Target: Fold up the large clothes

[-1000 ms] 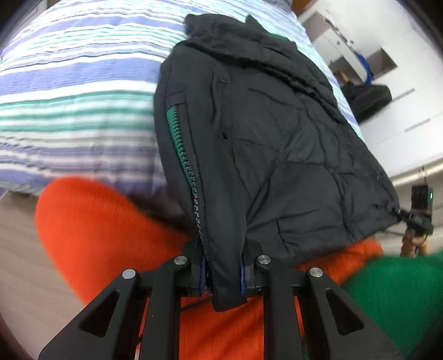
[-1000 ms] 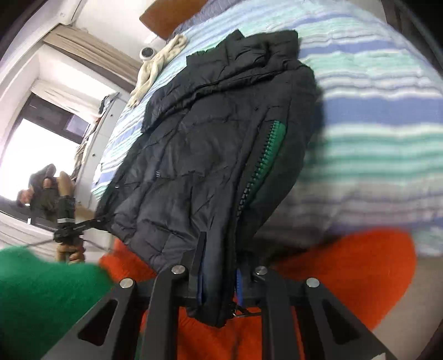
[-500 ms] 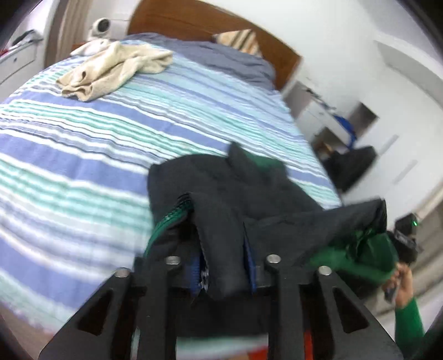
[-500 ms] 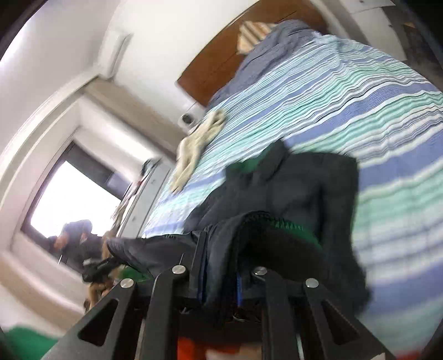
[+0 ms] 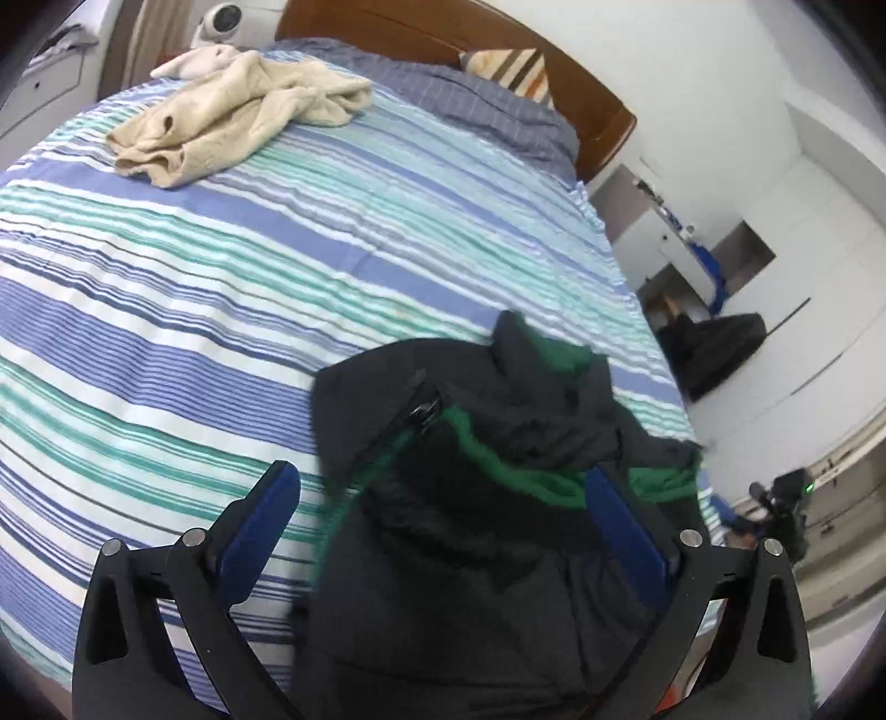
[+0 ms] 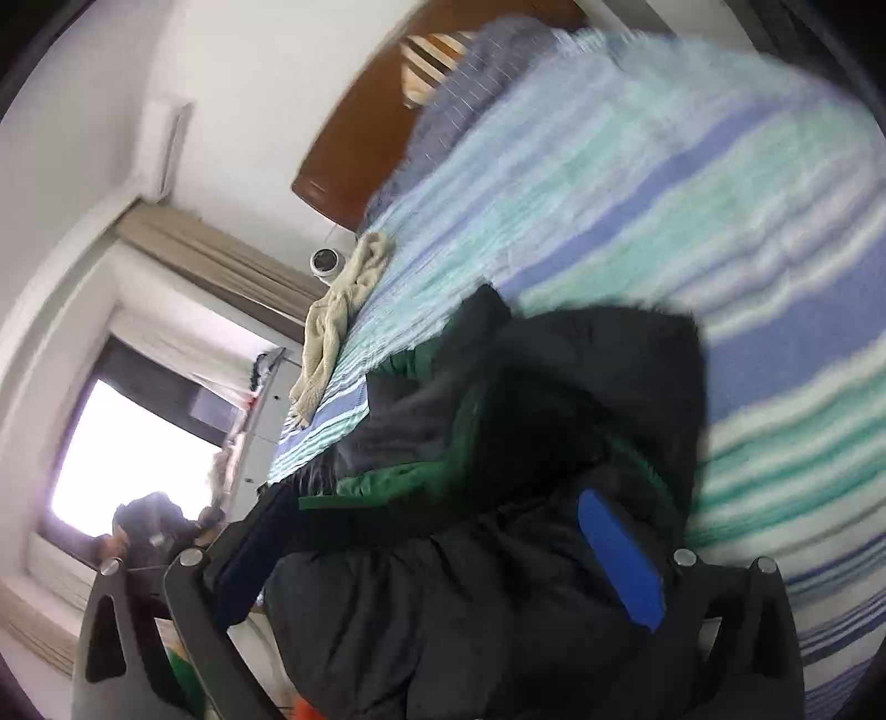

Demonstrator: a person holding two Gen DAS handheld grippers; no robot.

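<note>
Left wrist view: the left gripper (image 5: 443, 498) has its jaws spread wide, gripping nothing; the black jacket (image 5: 476, 531) lies bunched between and under them on the striped bed (image 5: 221, 266), its green lining showing. A beige garment (image 5: 238, 111) lies well beyond the jacket, toward the headboard (image 5: 443, 33).

Right wrist view, blurred: the right gripper (image 6: 443, 531) also stands with jaws apart over the jacket (image 6: 554, 443).

This looks like the release after a fold; next, the heap needs smoothing or re-gripping at an edge. No containers are visible.

Matt quilted jacket (image 5: 498, 554), wooden headboard (image 5: 554, 83)
</note>
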